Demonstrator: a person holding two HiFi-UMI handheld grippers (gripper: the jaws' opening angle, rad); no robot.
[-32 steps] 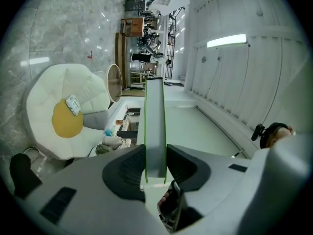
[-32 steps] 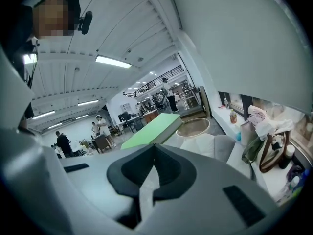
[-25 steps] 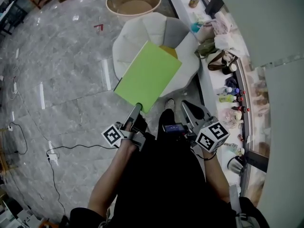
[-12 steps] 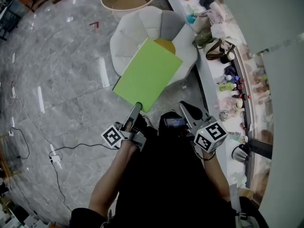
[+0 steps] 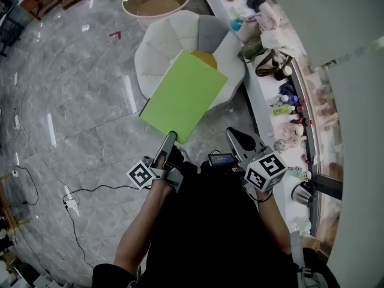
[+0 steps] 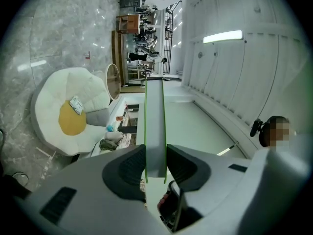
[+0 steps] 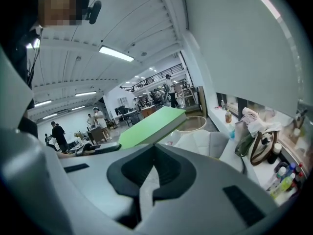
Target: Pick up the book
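Over marble floor [image 5: 78,101], left gripper [image 5: 170,137] clamps one book [image 5: 183,95]; right gripper [image 5: 237,138], jaws together.

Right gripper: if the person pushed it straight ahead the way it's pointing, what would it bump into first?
Most likely the flat green book, held up by the left gripper just ahead of the right gripper. Depth is unclear; if it passed underneath, the white padded armchair comes next.
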